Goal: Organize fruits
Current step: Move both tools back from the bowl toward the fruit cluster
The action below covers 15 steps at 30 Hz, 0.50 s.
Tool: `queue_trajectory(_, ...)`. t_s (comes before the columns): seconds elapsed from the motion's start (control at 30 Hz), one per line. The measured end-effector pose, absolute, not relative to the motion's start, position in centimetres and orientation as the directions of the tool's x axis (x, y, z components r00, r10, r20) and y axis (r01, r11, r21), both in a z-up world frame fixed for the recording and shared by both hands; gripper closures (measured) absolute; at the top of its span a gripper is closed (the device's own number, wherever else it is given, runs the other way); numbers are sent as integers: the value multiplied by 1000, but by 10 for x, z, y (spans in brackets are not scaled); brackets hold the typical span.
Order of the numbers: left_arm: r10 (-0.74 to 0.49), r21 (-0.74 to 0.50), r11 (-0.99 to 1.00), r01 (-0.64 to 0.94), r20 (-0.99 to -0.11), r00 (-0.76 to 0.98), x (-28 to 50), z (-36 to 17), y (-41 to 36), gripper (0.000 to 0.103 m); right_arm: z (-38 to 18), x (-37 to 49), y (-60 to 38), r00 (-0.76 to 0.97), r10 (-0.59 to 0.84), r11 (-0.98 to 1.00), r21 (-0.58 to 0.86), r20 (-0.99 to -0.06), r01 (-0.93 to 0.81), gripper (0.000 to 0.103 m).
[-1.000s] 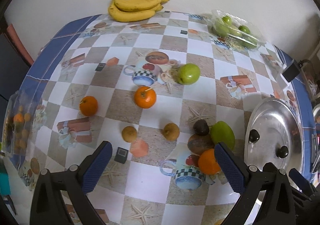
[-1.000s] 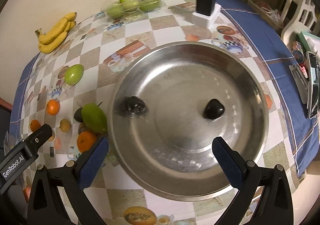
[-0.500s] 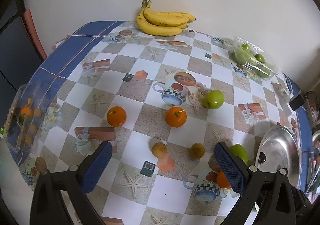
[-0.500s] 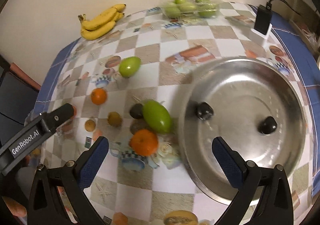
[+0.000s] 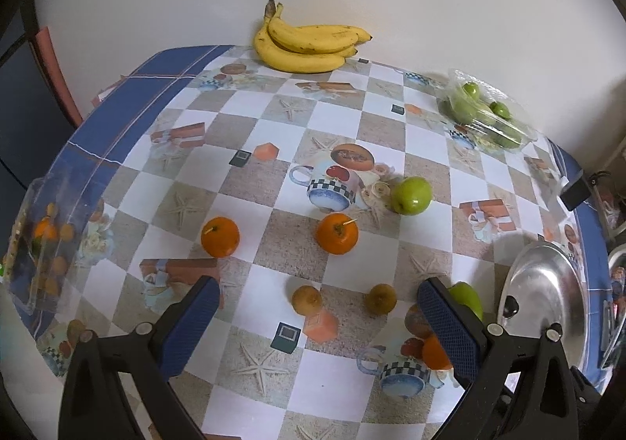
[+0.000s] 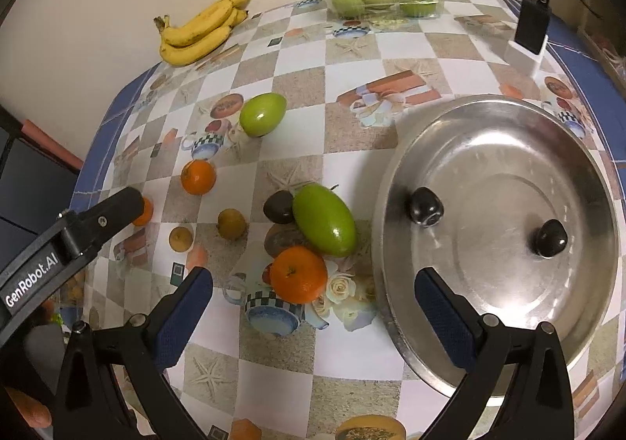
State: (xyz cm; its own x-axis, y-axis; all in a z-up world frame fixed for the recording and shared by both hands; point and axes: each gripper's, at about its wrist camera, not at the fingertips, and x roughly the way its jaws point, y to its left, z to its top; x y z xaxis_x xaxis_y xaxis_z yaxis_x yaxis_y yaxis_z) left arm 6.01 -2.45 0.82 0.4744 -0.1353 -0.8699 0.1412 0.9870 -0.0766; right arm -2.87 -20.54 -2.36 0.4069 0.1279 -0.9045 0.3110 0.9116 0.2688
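Loose fruit lies on a checked tablecloth. In the left wrist view two oranges point(image 5: 220, 236) point(image 5: 337, 233), a green apple point(image 5: 411, 195) and two small brown fruits point(image 5: 307, 299) point(image 5: 380, 298) sit ahead of my open left gripper point(image 5: 317, 315). The right wrist view has a green mango point(image 6: 324, 220), an orange point(image 6: 298, 274) and a dark fruit point(image 6: 278, 206) clustered just ahead of my open right gripper point(image 6: 313, 303). To their right a steel bowl point(image 6: 508, 150) holds two dark fruits point(image 6: 426, 212) point(image 6: 551, 237). Neither gripper holds anything.
A banana bunch point(image 5: 309, 47) lies at the far edge by the wall. A clear box of green fruit point(image 5: 489, 115) stands at the back right. A plastic box of small oranges point(image 5: 43, 240) hangs at the left edge. A black charger point(image 6: 531, 29) sits behind the bowl.
Both grippers pulled back and swung left. The right view moved off the bowl onto the mango and orange cluster. The left view now takes in more of the table's left side.
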Motion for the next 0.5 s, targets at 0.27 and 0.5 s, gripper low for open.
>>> queue_trajectory(0.27,-195,-141,978,152,-875,443,68,4,-28,1,-24,-20,-205,410,107,924,242,-906,295,12)
queue_trajectory(0.5,-249,-206,967,150,-891,380,80,-10,-35,12,-25,-6,-199,409,93,949,206,-908,240,38)
